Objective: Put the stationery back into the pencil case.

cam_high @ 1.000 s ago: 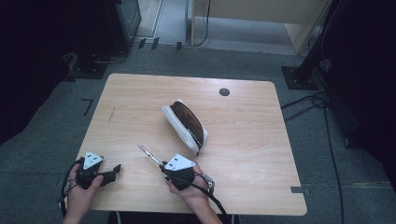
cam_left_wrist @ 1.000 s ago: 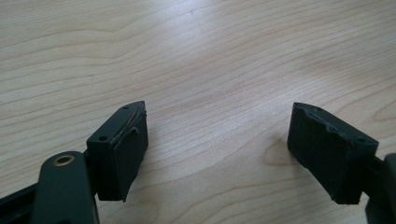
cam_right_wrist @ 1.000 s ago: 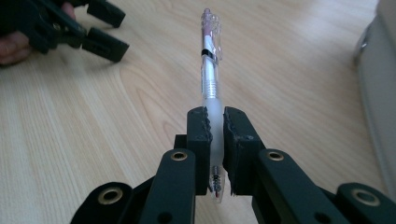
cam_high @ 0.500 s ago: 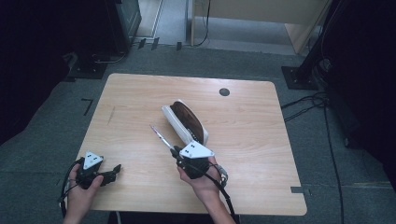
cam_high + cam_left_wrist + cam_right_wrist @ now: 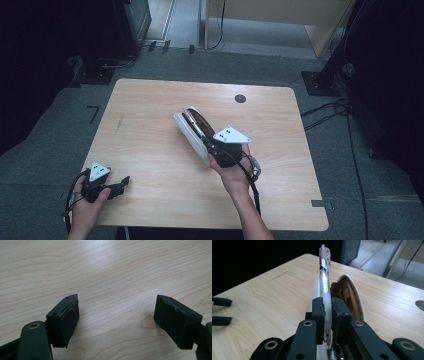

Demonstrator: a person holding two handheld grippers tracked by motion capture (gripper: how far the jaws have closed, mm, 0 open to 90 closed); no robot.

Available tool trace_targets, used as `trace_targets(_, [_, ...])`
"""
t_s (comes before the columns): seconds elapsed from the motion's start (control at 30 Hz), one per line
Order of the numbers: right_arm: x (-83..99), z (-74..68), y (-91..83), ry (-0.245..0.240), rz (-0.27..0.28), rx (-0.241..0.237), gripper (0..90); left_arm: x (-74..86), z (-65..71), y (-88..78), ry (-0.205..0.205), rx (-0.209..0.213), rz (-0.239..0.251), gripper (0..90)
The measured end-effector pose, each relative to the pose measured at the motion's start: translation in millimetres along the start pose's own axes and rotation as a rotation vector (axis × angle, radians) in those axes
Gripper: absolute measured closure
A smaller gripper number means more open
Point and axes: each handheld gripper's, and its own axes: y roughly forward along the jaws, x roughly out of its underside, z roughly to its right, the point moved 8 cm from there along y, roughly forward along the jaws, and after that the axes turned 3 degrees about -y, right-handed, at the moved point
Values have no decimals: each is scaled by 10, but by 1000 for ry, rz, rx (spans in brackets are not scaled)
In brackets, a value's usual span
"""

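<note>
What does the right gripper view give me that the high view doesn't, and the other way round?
Right gripper view: the right claw is shut on a clear plastic pen, held over the open white pencil case with brown lining; the pen's clip end points away from the camera.

High view: the person's two hands, the left claw open near the table's front left corner, the whole light wooden table, the grey carpet floor and the dark round cable hole.

Both: the pencil case, the wooden tabletop and the left claw's tips.
</note>
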Motion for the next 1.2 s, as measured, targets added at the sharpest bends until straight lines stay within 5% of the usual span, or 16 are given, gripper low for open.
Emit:
trace_targets(0.57, [-35, 234, 398, 19, -148, 11, 814, 0, 1, 1, 0, 1, 0, 208])
trace_targets(1.2, [53, 257, 523, 14, -208, 19, 818, 0, 0, 0, 0, 0, 0, 208])
